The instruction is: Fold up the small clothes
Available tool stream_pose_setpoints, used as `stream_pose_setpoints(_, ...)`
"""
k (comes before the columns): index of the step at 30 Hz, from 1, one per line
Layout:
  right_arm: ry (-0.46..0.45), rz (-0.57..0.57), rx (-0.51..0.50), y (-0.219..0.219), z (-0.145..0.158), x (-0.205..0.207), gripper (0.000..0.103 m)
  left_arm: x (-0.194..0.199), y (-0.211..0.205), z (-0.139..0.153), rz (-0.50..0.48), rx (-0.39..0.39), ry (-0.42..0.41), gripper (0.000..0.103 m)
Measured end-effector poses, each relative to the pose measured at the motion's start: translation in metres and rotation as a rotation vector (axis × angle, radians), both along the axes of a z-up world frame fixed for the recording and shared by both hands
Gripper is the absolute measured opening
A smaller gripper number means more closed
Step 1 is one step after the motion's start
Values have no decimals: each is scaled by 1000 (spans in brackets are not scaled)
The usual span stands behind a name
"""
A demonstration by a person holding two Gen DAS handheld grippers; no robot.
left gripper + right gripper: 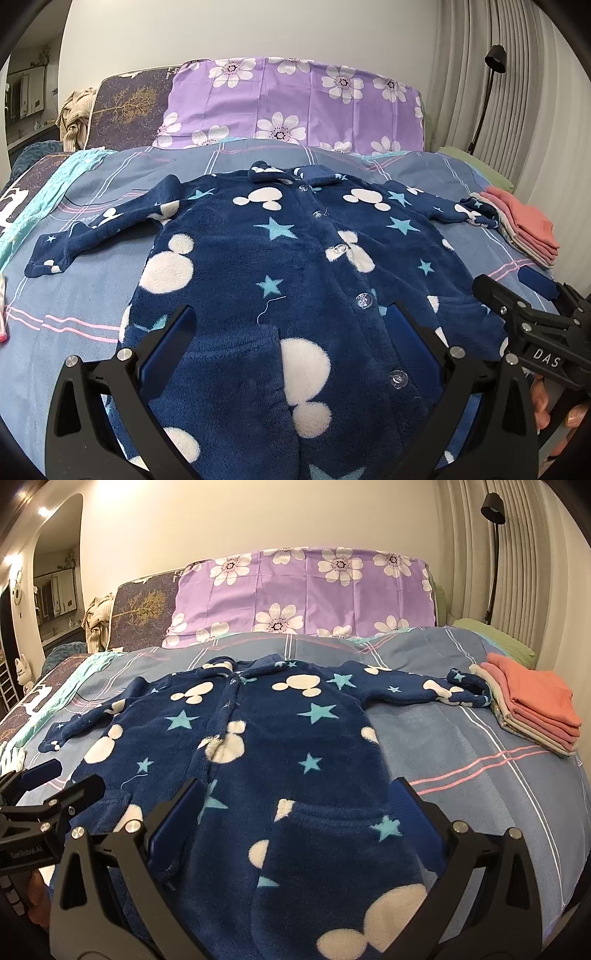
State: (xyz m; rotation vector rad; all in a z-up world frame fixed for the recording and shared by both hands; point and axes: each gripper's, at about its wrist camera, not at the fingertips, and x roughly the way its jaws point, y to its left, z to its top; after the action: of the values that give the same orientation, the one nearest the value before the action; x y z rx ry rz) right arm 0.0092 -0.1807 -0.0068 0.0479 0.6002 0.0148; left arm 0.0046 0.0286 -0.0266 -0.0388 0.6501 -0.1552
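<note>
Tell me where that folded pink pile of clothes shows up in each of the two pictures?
Left wrist view: folded pink pile at the right edge, beside the fleece suit's sleeve cuff.
Right wrist view: pile at the right, larger.
Shared landmark: purple flowered pillow.

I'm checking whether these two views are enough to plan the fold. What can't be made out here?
- Bottom of the navy fleece star-patterned onesie: cut off by the lower edge in both wrist views, behind the left hand-held gripper and right hand-held gripper.
- Stack of folded pink and beige clothes: the piece count is unclear, since only the layered edges show.
- Stray thread: too thin to tell whether it is attached.
</note>
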Motion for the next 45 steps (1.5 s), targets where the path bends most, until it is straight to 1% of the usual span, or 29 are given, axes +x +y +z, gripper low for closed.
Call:
stream_pose_setpoints(6,0,-4,0,-1,0,2,101,-1,-1,0,-6,1,-5,102)
stream_pose_setpoints(11,2,-9,5,-3,-1,2,101,-3,-6,-1,-14,27,-17,102)
stream_pose_setpoints(17,8,-17,6,-5,-3,1,101,1,4,-2,-1,-24,3,102)
stream_pose_setpoints(20,15,-25,6,-6,-5,2,101,2,7,-3,9,-28,6,102)
stream_pose_setpoints(24,27,-24,8,-5,-6,4,101,2,7,-3,-16,-40,10,102)
stream_pose_setpoints(28,25,-24,4,-4,-6,4,101,3,7,-6,-14,-39,22,102)
stream_pose_setpoints(32,27,-25,5,-4,-6,5,101,5,12,-9,-4,-60,39,102)
stream_pose_setpoints(37,31,-16,10,-4,-6,4,101,5,16,-8,14,-71,36,102)
stream_pose_setpoints(45,26,-9,-7,0,-4,5,101,5,18,-7,11,-70,28,102)
